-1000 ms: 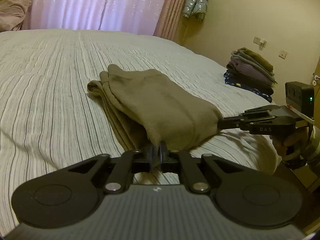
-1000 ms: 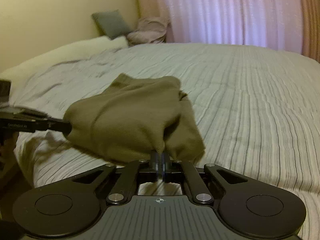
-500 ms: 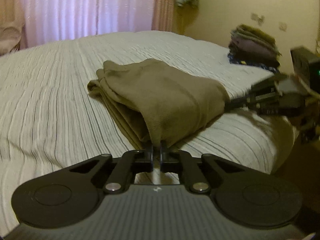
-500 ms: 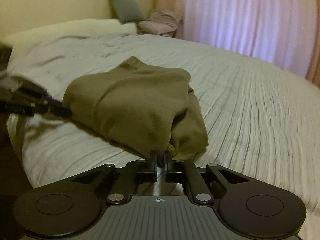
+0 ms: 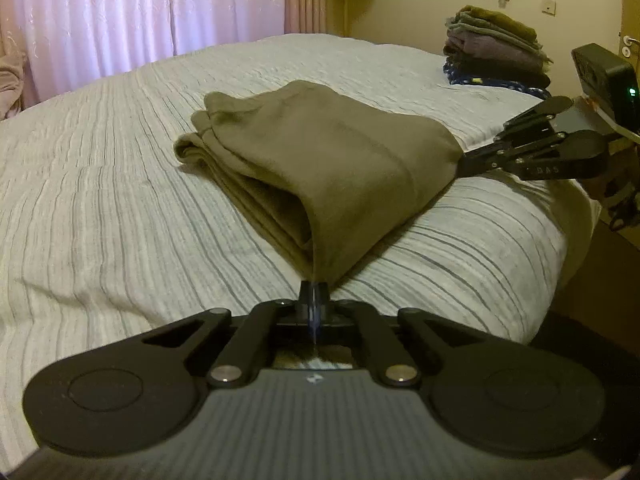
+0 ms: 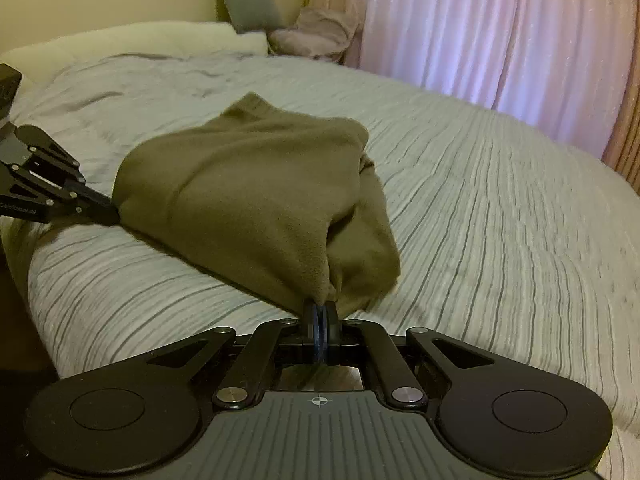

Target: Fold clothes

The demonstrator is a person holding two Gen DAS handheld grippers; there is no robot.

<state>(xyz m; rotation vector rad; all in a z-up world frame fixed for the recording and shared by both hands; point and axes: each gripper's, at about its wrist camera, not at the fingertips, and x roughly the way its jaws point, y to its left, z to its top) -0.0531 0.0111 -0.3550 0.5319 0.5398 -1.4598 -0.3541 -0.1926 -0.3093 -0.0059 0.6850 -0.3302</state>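
Tilting downward, left gripper (image 5: 315, 289) and right gripper (image 6: 320, 309), fingers clamped on olive garment (image 5: 328, 164) corners

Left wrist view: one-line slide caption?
Both grippers, left and right, pinch corners of an olive garment on a striped bed.

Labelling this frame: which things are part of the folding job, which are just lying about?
In the job:
olive garment
left claw, shut on its near corner
right claw, shut on the other corner
bed

Lying about:
folded pile
curtain
grey pillow
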